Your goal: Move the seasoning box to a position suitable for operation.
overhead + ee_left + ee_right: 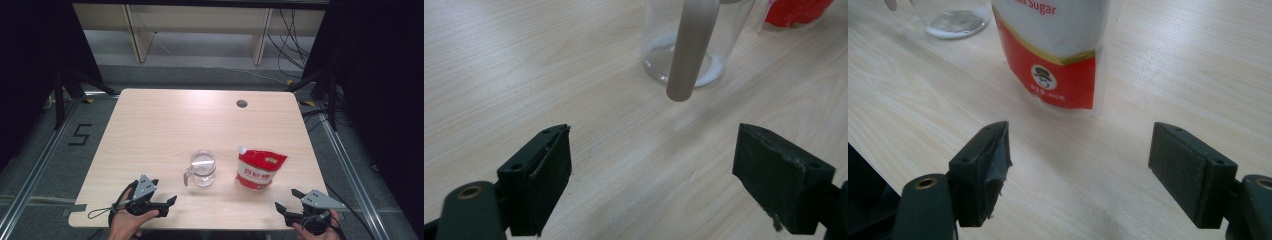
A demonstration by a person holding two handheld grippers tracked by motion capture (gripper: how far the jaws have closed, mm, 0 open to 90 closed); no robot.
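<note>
Sugar pouch (260, 169) and glass jug (202, 168) stand side by side, slightly apart, a little in from the near edge of the tabletop (165, 120), the jug left of the pouch with its handle (690, 47) turned toward the near-left corner. Some white stuff, probably sugar, lies in the bottom of the jug.

Both tools sit low at the near edge, well short of the things. The left gripper (170, 203) points at the jug, jaws spread wide with nothing between them; its own view looks straight at the handle. The right gripper (289, 200) faces the pouch, jaws likewise spread and empty, the pouch's red lower panel just ahead of them.

This reads as the approach, before any grasp; likely the sugar is to go into the jug. Next, the right gripper needs to advance and close across the soft pouch without crushing it, while the left steadies the jug by its handle.
</note>
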